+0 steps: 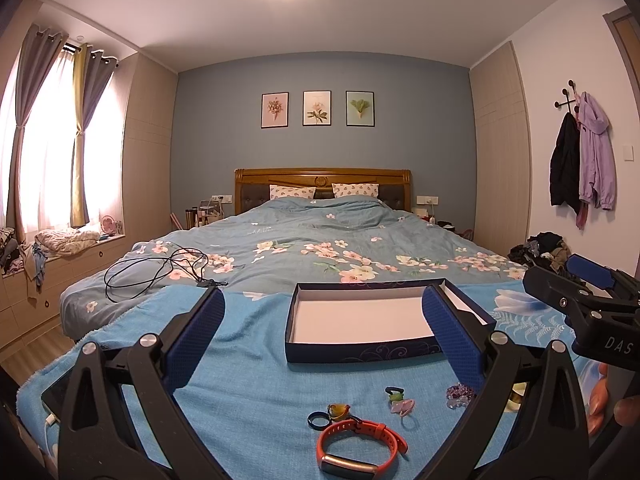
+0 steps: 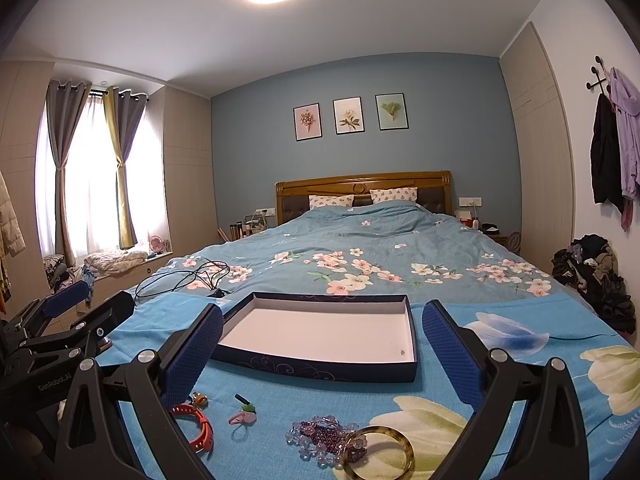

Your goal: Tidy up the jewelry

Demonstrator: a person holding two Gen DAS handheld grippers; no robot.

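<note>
Spread across a bright blue floral blanket (image 1: 248, 364) at the foot of a bed: an orange wristband (image 1: 360, 446) nearest the left wrist camera, a dark blue ring (image 1: 317, 420) just beside it, a small yellow-green trinket (image 1: 339, 410) touching the band's far edge, a pink hair clip (image 1: 404, 406) a little to the right, and a purple beaded bracelet (image 1: 459, 394) partly hidden behind the right-hand finger. Beyond them, apart from all of it, a shallow navy box (image 1: 360, 350) with a white floor. Left gripper (image 1: 324, 320) spread wide, holding nothing, hovering above the pieces. Right gripper (image 2: 322, 332) likewise wide apart and empty, with the beaded bracelet (image 2: 324, 438) and an amber bangle (image 2: 378, 454) overlapping low between its fingers, and a tiny dark speck on the box floor, too small to identify. Further up the bed, a black cable (image 1: 156, 272) looped on the flowered duvet (image 1: 340, 240).
</note>
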